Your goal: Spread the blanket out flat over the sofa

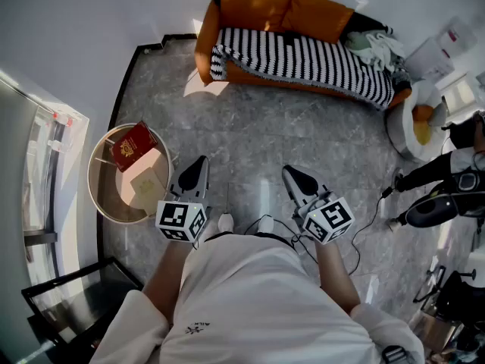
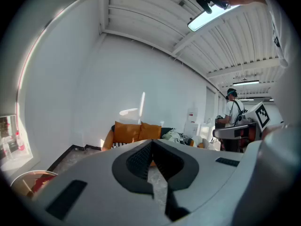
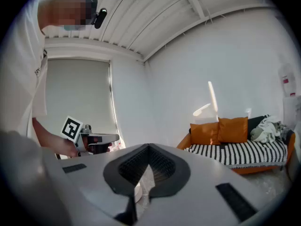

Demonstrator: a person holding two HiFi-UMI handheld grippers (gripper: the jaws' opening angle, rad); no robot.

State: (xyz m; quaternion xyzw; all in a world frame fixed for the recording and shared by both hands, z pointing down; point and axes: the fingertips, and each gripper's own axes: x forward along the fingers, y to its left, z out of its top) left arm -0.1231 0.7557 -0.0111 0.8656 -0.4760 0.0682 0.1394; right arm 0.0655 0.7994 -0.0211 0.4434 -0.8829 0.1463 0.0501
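Your left gripper [image 1: 200, 161] and right gripper [image 1: 291, 172] sit lower centre of the head view, side by side over grey stone floor [image 1: 258, 142]. Both have their jaws pressed together with nothing between them. The blanket [image 1: 303, 58] is well apart from them, top centre of the frame, on the orange sofa [image 1: 203, 45]. It is black-and-white striped with the stripes running front to back. It covers the seat almost end to end, and a fringed edge hangs over the front at the left end. Two orange cushions [image 1: 284, 10] stand behind it, and a pale green cloth heap [image 1: 375, 48] lies at its right end. A round table [image 1: 94, 179] with a red book [image 1: 133, 145] is at left.
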